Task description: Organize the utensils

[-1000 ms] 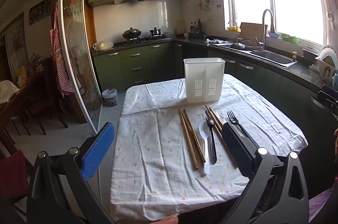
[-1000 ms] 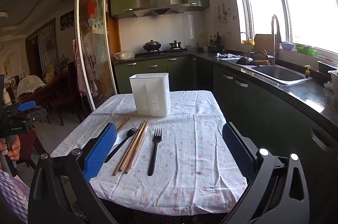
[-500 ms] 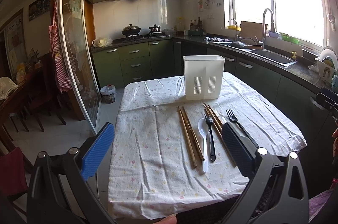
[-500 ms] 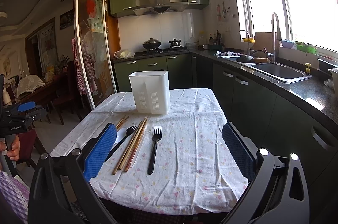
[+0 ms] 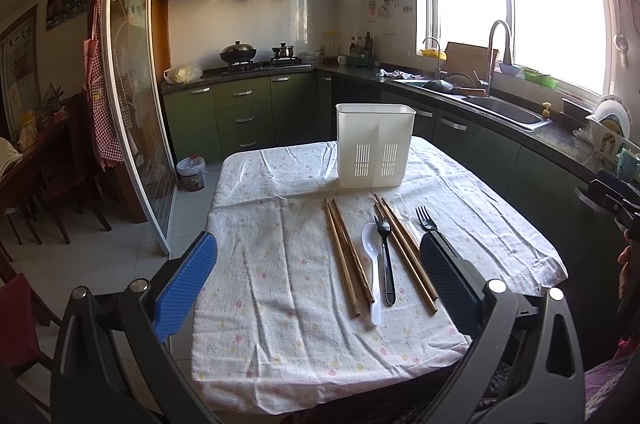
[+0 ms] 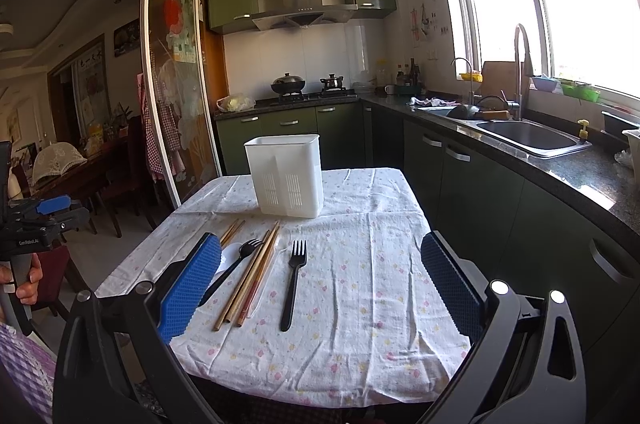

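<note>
A white slotted utensil holder (image 5: 375, 146) (image 6: 285, 175) stands upright at the far side of the cloth-covered table (image 5: 280, 284). In front of it lie two pairs of brown chopsticks (image 5: 346, 256) (image 5: 404, 252), a white spoon (image 5: 372, 264), a black fork (image 5: 386, 260) and a second black fork (image 5: 426, 220) (image 6: 294, 280). My left gripper (image 5: 316, 282) is open and empty above the table's near edge. My right gripper (image 6: 320, 282) is open and empty above the near right side, with the second fork between its fingers' line of view.
The table wears a white flowered cloth (image 6: 360, 284). Green cabinets and a dark counter with a sink (image 6: 528, 136) run along the right. A glass sliding door (image 5: 132, 84) stands left. A small bin (image 5: 191, 172) sits on the floor beyond the table.
Both grippers have drifted slightly forward toward the table and stay open. The utensils and holder have not moved.
</note>
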`<state>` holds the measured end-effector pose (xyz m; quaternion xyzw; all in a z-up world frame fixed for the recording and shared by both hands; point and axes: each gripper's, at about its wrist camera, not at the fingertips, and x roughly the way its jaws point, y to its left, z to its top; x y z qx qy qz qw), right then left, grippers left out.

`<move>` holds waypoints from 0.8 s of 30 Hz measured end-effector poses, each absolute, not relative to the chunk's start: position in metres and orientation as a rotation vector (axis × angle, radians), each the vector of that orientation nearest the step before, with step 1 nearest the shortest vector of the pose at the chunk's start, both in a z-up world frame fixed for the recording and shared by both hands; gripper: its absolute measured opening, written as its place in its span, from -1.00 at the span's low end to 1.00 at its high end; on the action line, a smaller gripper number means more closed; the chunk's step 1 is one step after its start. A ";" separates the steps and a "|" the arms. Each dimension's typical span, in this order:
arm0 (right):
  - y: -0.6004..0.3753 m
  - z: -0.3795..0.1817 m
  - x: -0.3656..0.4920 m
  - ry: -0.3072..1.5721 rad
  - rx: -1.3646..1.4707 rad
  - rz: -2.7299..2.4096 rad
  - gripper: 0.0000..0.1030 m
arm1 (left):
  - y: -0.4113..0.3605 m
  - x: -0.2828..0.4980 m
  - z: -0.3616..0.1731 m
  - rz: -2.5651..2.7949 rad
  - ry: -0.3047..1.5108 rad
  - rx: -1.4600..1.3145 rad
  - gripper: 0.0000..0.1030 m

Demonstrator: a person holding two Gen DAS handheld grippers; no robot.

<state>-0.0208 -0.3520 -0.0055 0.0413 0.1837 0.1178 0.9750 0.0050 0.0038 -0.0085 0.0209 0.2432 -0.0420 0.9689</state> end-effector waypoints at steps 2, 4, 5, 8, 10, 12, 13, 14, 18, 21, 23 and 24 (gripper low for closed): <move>-0.352 -0.006 -0.021 0.371 0.082 0.237 0.91 | 0.004 0.004 -0.009 -0.088 0.486 0.038 0.87; -0.352 -0.006 -0.021 0.370 0.084 0.238 0.91 | 0.004 0.004 -0.010 -0.091 0.484 0.034 0.87; -0.352 -0.006 -0.021 0.371 0.085 0.239 0.91 | 0.004 0.004 -0.010 -0.093 0.485 0.030 0.87; -0.352 -0.006 -0.021 0.371 0.083 0.237 0.91 | 0.005 0.005 -0.012 -0.096 0.487 0.019 0.87; -0.352 -0.005 -0.021 0.371 0.084 0.239 0.91 | 0.005 0.006 -0.014 -0.089 0.487 0.024 0.87; -0.352 -0.006 -0.021 0.370 0.084 0.238 0.91 | 0.003 0.004 -0.006 -0.085 0.487 0.026 0.87; -0.352 -0.005 -0.020 0.371 0.084 0.239 0.91 | 0.002 0.004 -0.006 -0.084 0.487 0.029 0.87; -0.352 -0.005 -0.020 0.371 0.084 0.238 0.91 | 0.002 0.004 -0.006 -0.082 0.487 0.031 0.87; -0.352 -0.006 -0.021 0.371 0.084 0.239 0.91 | 0.002 0.004 -0.006 -0.081 0.487 0.032 0.87; -0.352 -0.006 -0.020 0.371 0.085 0.239 0.91 | 0.002 0.004 -0.006 -0.084 0.487 0.030 0.87; -0.352 -0.006 -0.020 0.372 0.085 0.238 0.91 | 0.003 0.005 -0.006 -0.084 0.489 0.028 0.87; -0.352 -0.006 -0.020 0.372 0.084 0.237 0.91 | 0.003 0.005 -0.007 -0.085 0.489 0.028 0.87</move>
